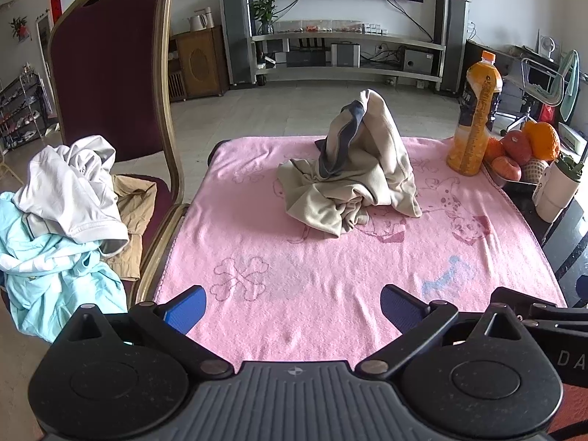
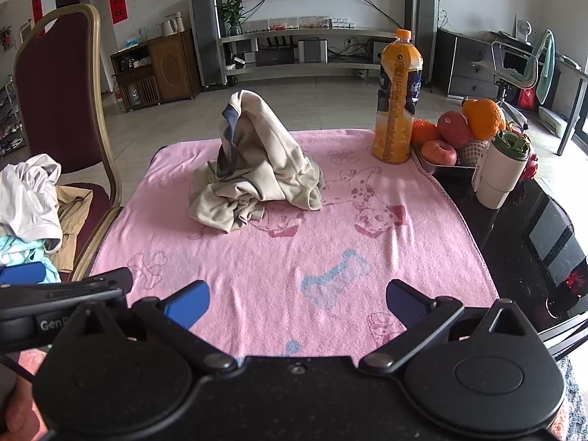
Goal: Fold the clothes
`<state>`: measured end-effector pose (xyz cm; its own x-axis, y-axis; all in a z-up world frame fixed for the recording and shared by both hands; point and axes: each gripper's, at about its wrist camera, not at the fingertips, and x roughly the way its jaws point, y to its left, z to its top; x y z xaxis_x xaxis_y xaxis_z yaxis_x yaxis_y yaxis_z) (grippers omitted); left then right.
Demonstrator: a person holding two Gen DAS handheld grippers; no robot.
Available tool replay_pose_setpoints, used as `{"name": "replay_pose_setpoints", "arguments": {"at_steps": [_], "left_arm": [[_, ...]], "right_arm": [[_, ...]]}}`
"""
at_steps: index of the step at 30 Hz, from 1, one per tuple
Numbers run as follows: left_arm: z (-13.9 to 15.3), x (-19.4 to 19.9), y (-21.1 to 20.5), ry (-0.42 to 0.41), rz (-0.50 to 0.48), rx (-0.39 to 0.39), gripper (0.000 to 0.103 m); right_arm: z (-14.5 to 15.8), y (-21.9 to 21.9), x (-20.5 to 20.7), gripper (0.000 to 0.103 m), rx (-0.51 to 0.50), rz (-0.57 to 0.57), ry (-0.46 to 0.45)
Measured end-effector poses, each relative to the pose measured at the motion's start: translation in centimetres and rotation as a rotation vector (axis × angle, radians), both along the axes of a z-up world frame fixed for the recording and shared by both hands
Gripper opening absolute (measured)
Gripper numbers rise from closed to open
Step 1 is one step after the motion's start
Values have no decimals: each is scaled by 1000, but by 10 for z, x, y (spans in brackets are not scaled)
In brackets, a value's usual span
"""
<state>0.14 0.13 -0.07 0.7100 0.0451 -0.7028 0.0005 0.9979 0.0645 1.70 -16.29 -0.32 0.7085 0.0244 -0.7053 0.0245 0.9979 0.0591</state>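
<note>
With both claws released, left gripper [image 1: 292, 308] and right gripper [image 2: 297, 303] at the towel's [image 2: 257, 268] near edge, beige garment [image 2: 253, 169] sits crumpled toward the far edge; grab opposite hems, spread flat before creasing

A nubby terry pink towel [image 1: 330, 275] is seen under a soft matt beige garment [image 1: 352, 176], beside a glossy plastic bottle [image 1: 476, 117].
</note>
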Motion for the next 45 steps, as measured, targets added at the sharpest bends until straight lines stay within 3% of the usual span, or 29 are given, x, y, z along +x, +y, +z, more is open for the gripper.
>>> {"name": "replay_pose_setpoints", "arguments": {"at_steps": [45], "left_arm": [[-4,3,-1,11,16,23,101]], "right_arm": [[-6,5,4,103,-8,4,13]]}}
